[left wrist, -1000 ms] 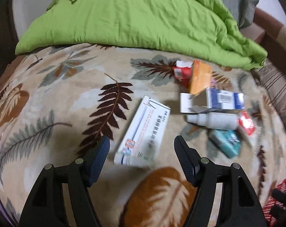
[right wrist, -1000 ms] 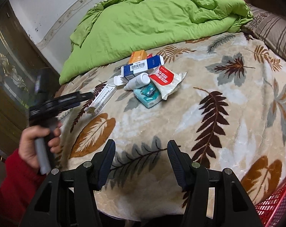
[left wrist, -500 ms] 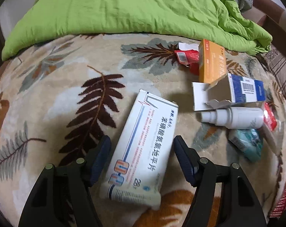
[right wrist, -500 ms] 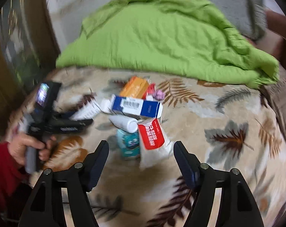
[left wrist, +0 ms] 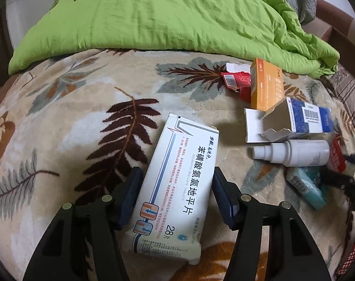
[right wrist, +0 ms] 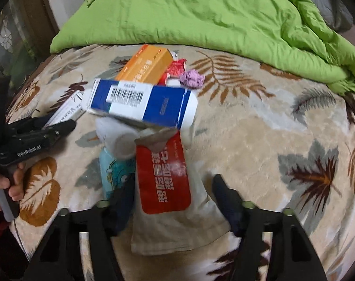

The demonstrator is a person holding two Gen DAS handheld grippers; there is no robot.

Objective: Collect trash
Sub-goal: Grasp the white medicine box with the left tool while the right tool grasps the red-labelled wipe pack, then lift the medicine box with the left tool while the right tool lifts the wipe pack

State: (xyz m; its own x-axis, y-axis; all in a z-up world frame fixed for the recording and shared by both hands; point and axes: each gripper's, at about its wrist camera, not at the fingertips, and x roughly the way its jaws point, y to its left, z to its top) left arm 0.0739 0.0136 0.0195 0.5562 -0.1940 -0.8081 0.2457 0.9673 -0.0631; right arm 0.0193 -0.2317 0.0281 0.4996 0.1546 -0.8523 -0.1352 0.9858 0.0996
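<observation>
Nearest to us, our left gripper [left wrist: 175, 196] straddles the long white tablet box [left wrist: 177, 187], which lies flat on the leaf-patterned blanket [left wrist: 60, 117]; the jaws have just been closing in on it, and both pads now sit right against the long sides of the box, though we cannot tell whether they already press on it. Just right of the left fingers lie a white spray bottle [left wrist: 294, 155] and a teal packet [left wrist: 306, 189], with the opened blue and white carton [left wrist: 301, 119] beyond them, then an orange box [left wrist: 265, 86] and a red box [left wrist: 236, 82] farther still. Our right gripper [right wrist: 172, 201] has its jaws around a white pouch with a red label [right wrist: 163, 178]; they have just been closing too. The left finger is by the edge of the pouch and the teal packet [right wrist: 111, 173], while the right finger stands clear of the pouch, so nothing is gripped yet. Ahead of these fingers the bottle [right wrist: 118, 140] lies under the blue carton [right wrist: 142, 103], and a crumpled purple scrap [right wrist: 191, 78] rests farther off beside the orange box [right wrist: 144, 64]. Beyond all the trash, the green quilt [left wrist: 165, 16] is heaped at the far side.
</observation>
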